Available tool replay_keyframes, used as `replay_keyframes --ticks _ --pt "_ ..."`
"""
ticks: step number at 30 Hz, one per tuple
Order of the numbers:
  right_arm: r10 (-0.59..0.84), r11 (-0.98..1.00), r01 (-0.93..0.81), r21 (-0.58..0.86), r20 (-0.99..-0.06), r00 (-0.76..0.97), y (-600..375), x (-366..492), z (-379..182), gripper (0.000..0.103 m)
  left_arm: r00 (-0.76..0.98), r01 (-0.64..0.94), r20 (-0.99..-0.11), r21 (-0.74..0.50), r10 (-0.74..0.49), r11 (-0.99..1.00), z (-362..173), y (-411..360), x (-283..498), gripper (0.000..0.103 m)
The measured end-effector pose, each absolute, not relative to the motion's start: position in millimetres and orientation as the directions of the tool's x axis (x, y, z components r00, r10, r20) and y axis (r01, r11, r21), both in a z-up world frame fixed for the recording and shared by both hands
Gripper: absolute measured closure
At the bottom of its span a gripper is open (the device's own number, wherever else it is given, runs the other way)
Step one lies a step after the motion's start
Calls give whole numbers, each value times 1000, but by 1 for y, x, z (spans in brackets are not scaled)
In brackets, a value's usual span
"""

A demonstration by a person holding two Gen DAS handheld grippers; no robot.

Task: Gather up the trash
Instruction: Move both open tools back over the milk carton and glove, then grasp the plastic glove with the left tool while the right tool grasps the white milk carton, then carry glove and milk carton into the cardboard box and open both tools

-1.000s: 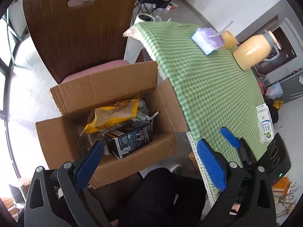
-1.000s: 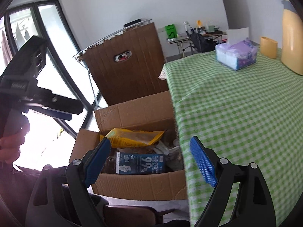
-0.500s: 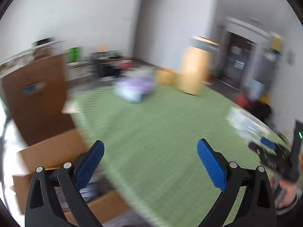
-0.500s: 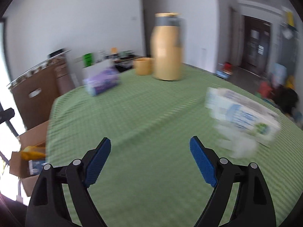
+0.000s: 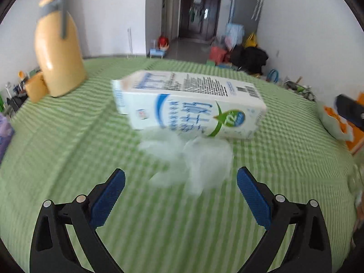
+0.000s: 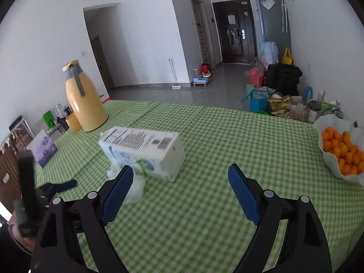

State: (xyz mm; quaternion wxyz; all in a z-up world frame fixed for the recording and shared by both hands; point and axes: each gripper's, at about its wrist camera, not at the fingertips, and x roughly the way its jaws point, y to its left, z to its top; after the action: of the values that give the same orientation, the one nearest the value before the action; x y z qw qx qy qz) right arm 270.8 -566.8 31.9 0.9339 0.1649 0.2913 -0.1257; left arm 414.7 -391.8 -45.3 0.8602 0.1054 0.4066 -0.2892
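Note:
A white and blue milk carton (image 5: pixel 188 104) lies on its side on the green checked tablecloth (image 5: pixel 68 159). A crumpled clear plastic wrapper (image 5: pixel 193 157) lies just in front of it. My left gripper (image 5: pixel 180 191) is open and empty, low over the cloth, with the wrapper just beyond its fingertips. In the right wrist view the carton (image 6: pixel 141 150) and wrapper (image 6: pixel 134 182) sit ahead and left of my right gripper (image 6: pixel 179 191), which is open and empty. The left gripper (image 6: pixel 56 187) shows at that view's left edge.
A yellow thermos jug (image 6: pixel 84 100) and a yellow cup (image 6: pixel 72 121) stand at the far left of the table. A purple tissue box (image 6: pixel 44 151) is near the left edge. A white bowl of oranges (image 6: pixel 341 150) stands at the right.
Both grippers have swung away from the cardboard box of trash beside the table and now face the milk carton and wrapper on the tablecloth. Both have stayed open.

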Motion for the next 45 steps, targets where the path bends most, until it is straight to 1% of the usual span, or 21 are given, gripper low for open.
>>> replay_keyframes --ticks 2,3,5,9,10,11,12,13,14,15,16,19,21,25,29,33,34,35,37,41,45 --pt "-136 900 356 253 -611 780 -589 291 26 21 476 556 -795 -58 -375 829 -59 -412 433 8" --pt "-157 896 375 237 -622 767 -594 299 22 21 481 516 -820 -24 -312 856 -65 -420 439 8" --pt "-141 901 360 241 -623 769 -598 316 14 21 451 519 -835 -43 -316 854 -73 -426 444 8" --pt "-13 910 244 334 -567 824 -607 342 2 21 408 512 -850 -90 -334 854 -80 -423 450 10" --pt "-16 911 244 332 -563 826 -608 351 0 21 388 511 -855 -110 -343 853 -82 -420 452 26" --pt "-24 915 245 321 -562 827 -608 360 -1 21 391 492 -857 -114 -336 863 -81 -415 453 34" --pt "-5 918 225 326 -558 830 -608 372 -4 21 400 475 -850 -128 -343 871 -79 -405 452 54" --pt "23 915 207 348 -555 832 -609 383 -8 21 386 463 -844 -173 -374 869 -78 -397 453 70" --pt "57 910 184 372 -550 833 -609 390 -10 21 367 467 -845 -194 -388 863 -77 -392 452 76" --pt "132 898 128 422 -534 835 -610 401 -14 21 360 477 -845 -197 -395 857 -75 -388 451 93" --pt "202 882 75 466 -517 832 -611 409 -17 21 357 483 -844 -200 -400 852 -71 -377 450 100" --pt "362 860 -61 507 -521 773 -603 426 -25 21 367 471 -833 -218 -414 855 -57 -343 445 103" --pt "372 887 -112 447 -550 748 -591 424 -26 21 376 459 -816 -247 -438 854 -44 -316 440 103" --pt "374 916 -200 347 -562 737 -566 402 -25 18 439 405 -783 -265 -441 875 -19 -267 437 103" --pt "329 944 -247 218 -620 712 -532 389 -33 15 511 336 -754 -267 -412 903 6 -211 427 103" --pt "210 971 -231 65 -700 683 -499 388 -49 15 607 260 -718 -224 -339 939 23 -153 404 103" --pt "190 974 -221 49 -706 682 -498 385 -51 18 628 233 -708 -225 -323 946 30 -136 392 103" --pt "183 977 -207 53 -705 685 -496 383 -50 26 642 214 -705 -214 -302 953 34 -118 383 103" --pt "187 981 -168 96 -686 703 -493 381 -46 26 684 172 -683 -189 -256 967 44 -78 360 103" --pt "187 982 -158 104 -646 740 -466 377 -29 30 760 20 -638 -169 -125 985 65 8 317 103" --pt "295 952 -197 236 -516 804 -418 357 -4 32 790 -129 -612 -175 -5 976 79 96 274 103"
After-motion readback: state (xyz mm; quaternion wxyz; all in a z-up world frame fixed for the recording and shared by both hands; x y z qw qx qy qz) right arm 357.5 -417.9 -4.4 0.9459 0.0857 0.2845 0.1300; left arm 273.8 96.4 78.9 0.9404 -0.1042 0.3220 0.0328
